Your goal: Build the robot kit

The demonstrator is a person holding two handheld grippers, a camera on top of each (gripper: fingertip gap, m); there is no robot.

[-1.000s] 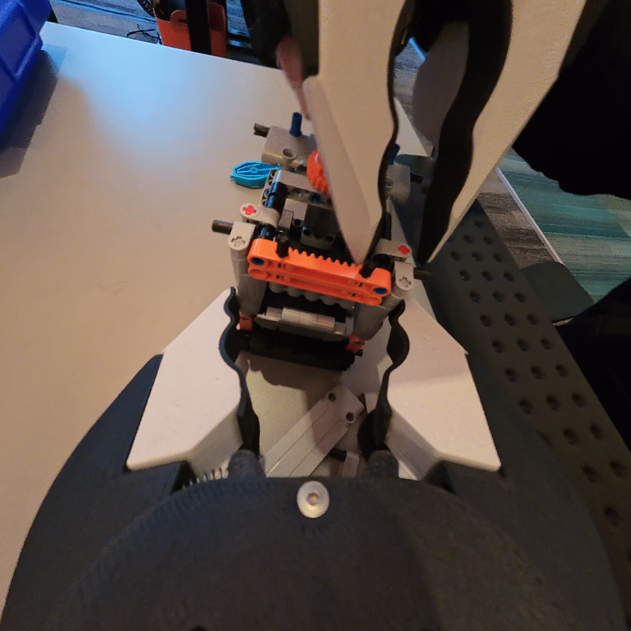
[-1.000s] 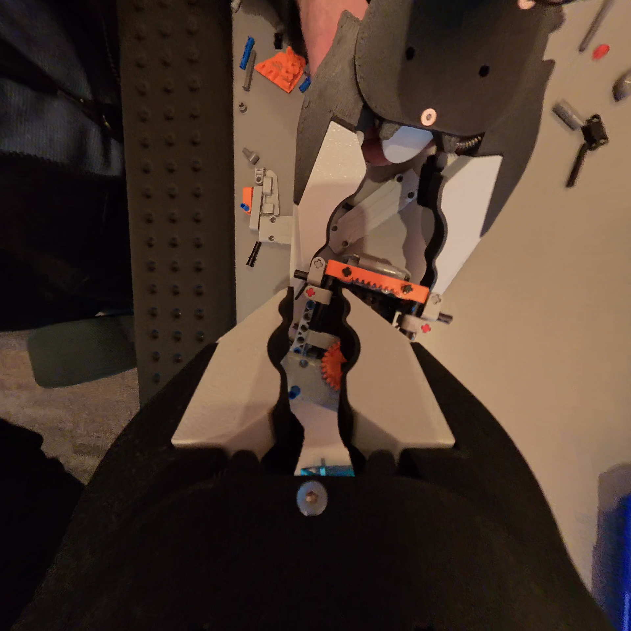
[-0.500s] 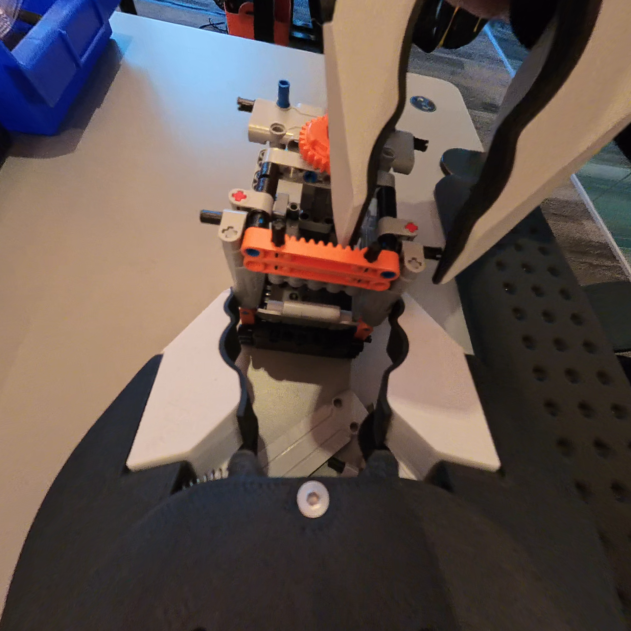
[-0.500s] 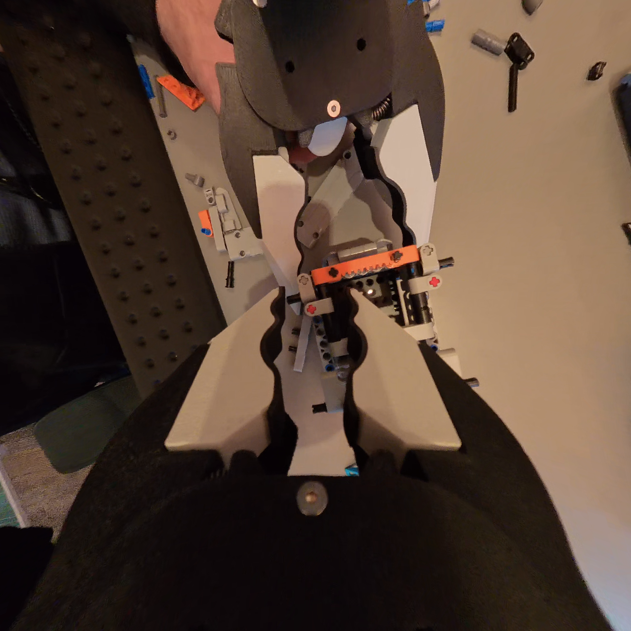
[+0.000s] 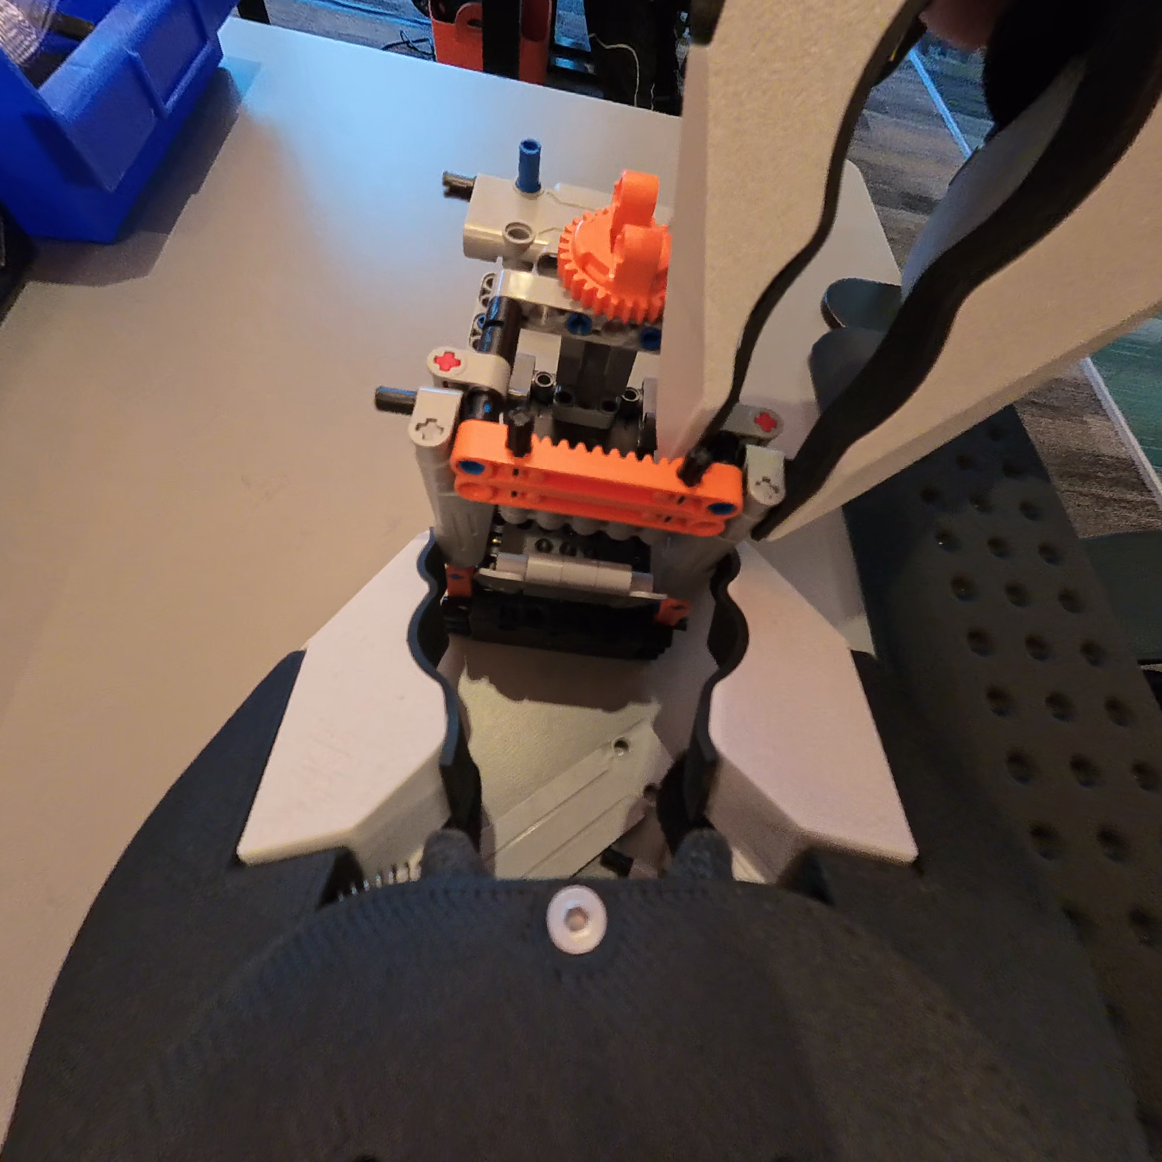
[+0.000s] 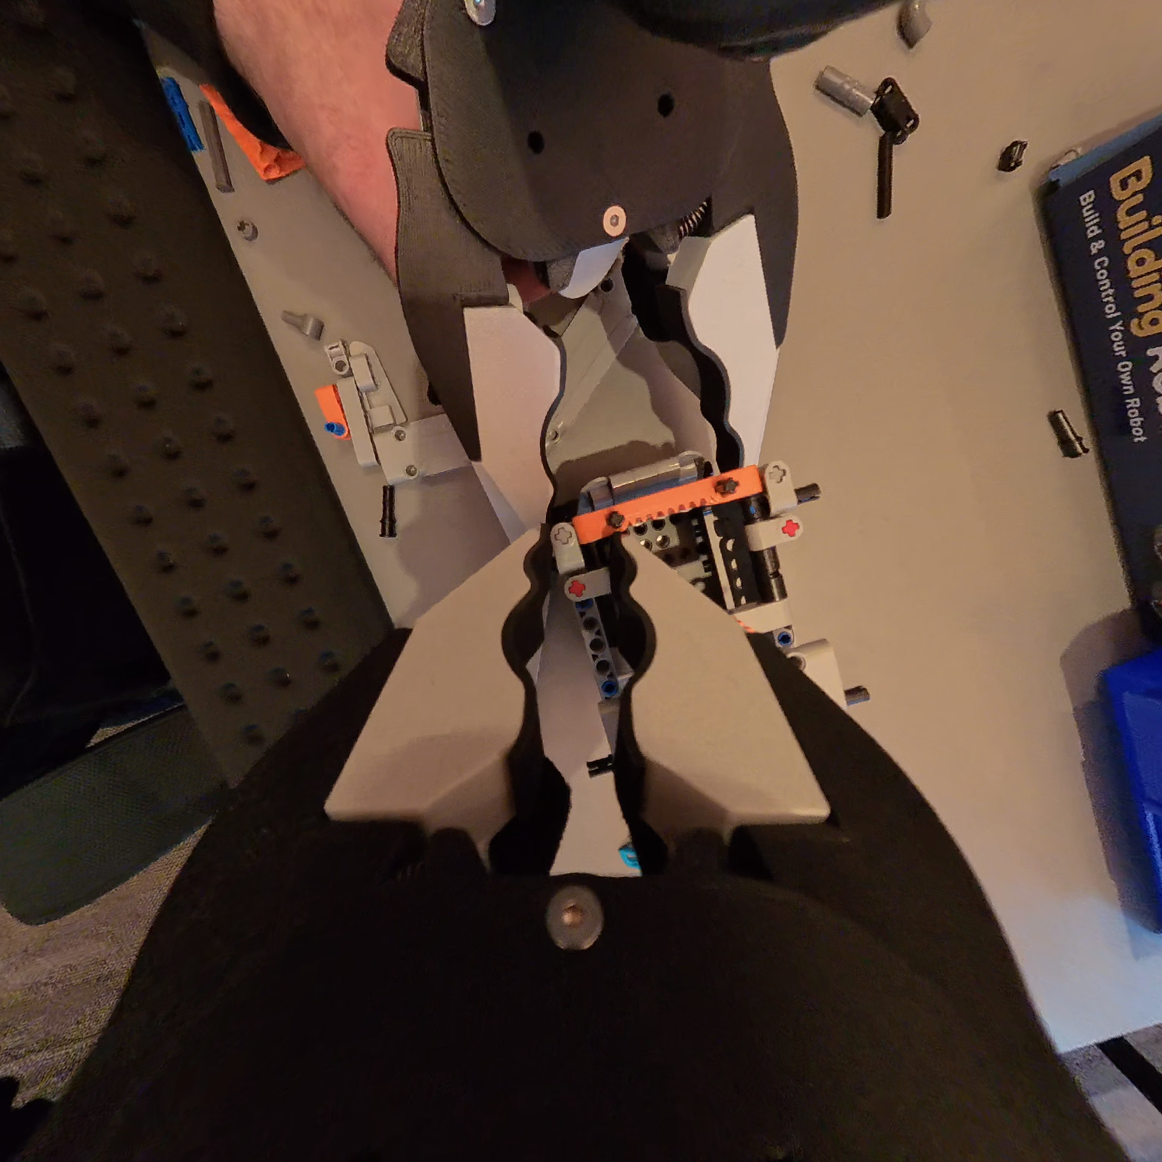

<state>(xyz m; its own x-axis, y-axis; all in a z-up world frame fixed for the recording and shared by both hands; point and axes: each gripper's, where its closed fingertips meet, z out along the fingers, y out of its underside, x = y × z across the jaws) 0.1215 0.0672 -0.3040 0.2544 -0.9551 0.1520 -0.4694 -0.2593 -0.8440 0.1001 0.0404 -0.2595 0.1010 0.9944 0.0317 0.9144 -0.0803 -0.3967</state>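
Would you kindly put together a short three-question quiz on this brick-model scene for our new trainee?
1. True or false: the left gripper clamps the base of the brick model.
2. Which colour is the large gear on the model's far end? A green, B orange, C yellow.
3. Fill in: the right gripper has its fingertips around the model's corner beside the orange ____.

Key: 1 true; 2 B; 3 toothed beam.

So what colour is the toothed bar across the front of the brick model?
Orange. The toothed bar shows best in the left wrist view.
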